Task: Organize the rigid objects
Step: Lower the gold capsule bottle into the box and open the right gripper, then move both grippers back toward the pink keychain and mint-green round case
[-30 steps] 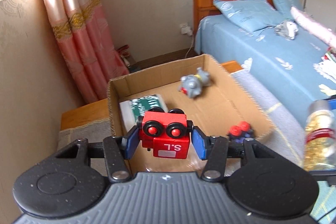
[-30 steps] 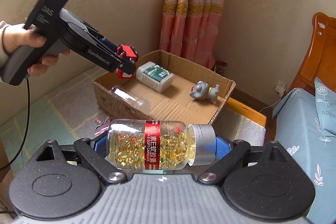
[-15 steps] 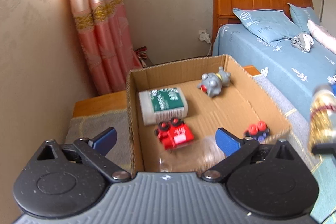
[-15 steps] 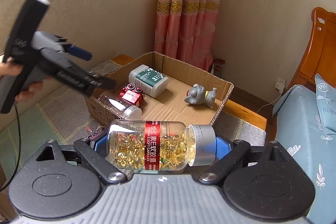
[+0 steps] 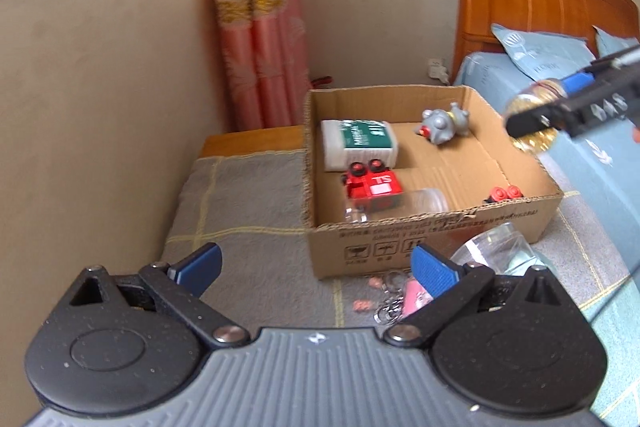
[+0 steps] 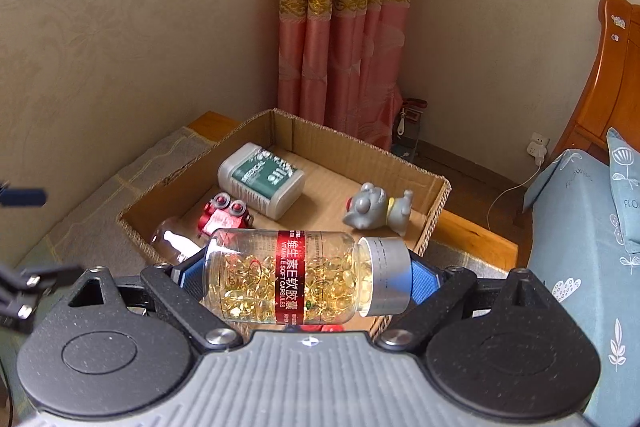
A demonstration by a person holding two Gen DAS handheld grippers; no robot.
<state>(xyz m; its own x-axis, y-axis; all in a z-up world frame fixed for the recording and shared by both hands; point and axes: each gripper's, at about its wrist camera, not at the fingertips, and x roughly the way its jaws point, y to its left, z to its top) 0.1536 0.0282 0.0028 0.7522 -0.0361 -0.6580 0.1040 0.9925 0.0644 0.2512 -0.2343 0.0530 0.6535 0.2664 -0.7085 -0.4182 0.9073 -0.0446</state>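
Hovering low at the frame's bottom, the left gripper [image 5: 316, 267] gapes wide and empty, pulled back from the cardboard box [image 5: 432, 239]; the red toy car [image 5: 374, 187] it held a second ago now lies inside, centre frame. In the right wrist view, the right gripper [image 6: 306, 277] clamps the capsule bottle [image 6: 304, 275] sideways at lower centre, closer over the box [image 6: 436, 203] than before.

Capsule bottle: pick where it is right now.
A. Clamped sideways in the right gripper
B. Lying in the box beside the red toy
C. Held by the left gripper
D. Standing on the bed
A. The capsule bottle lies on its side between the blue pads of the right gripper, near the box; the left gripper is open and holds nothing.
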